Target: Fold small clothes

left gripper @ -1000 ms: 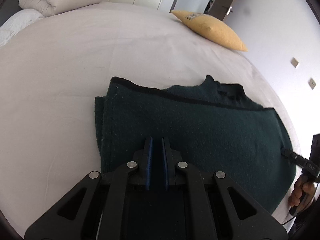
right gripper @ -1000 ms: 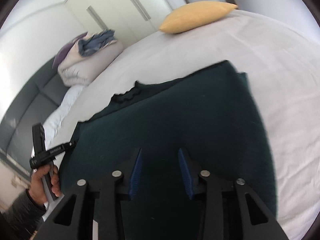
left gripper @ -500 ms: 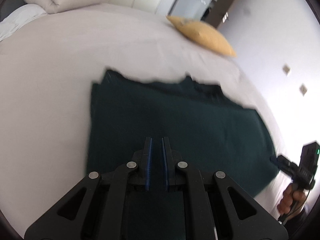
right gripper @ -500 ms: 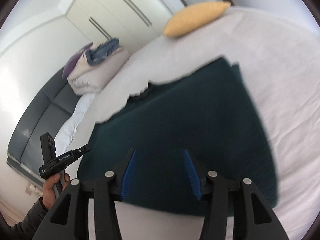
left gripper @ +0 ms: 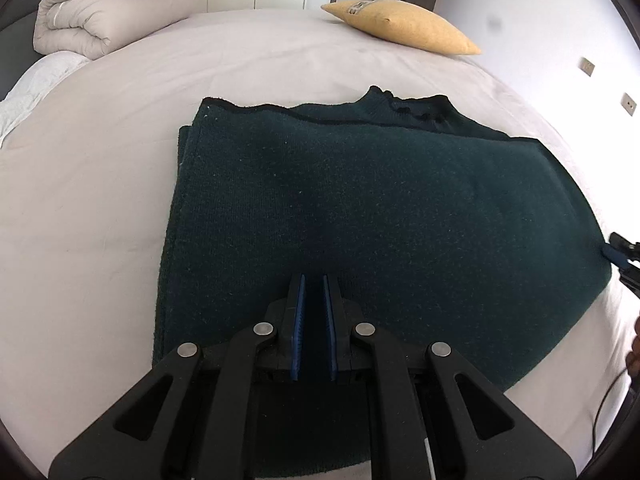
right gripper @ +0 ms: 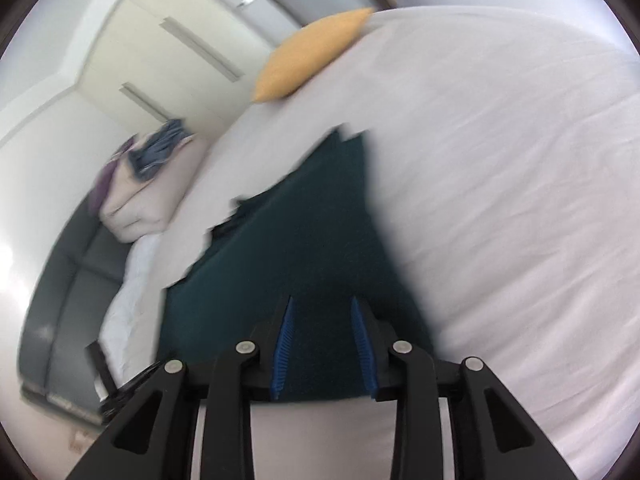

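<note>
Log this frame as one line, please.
sweater: folded, flat on bed | left gripper: shut, empty | right gripper: jaws just closing, nothing gripped

Both wrist views look down, close, sharing the sweater (left gripper: 360, 200)

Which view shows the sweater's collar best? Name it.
Left wrist view: the collar of the dark green sweater is sharp and unobstructed at its far edge. The right wrist view shows it only as a motion-blurred dark patch.
</note>
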`<state>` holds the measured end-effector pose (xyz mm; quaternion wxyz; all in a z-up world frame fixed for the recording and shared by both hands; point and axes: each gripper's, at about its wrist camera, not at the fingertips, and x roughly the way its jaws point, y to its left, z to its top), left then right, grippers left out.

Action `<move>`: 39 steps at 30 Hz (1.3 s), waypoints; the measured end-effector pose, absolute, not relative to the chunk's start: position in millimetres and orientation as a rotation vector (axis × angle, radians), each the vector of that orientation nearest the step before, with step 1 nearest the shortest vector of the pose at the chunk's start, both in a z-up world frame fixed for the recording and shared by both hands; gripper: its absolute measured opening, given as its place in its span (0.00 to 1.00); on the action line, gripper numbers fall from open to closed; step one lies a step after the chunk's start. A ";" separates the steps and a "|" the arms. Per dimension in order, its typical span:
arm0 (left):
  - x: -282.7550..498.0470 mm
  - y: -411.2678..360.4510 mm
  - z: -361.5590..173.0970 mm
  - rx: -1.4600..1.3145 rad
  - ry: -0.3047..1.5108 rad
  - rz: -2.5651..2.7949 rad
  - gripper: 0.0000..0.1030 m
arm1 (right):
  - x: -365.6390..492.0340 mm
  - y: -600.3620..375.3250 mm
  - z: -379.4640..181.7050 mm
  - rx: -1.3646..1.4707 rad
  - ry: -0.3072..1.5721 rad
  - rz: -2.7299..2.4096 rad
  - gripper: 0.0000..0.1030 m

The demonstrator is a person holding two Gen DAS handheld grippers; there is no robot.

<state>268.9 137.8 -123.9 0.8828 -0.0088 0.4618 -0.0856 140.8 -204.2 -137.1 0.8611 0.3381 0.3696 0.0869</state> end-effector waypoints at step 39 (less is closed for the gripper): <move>228.2 316.8 -128.4 -0.946 0.956 -0.310 0.77 | 156.0 -150.9 -139.2 0.823 0.867 0.444 0.66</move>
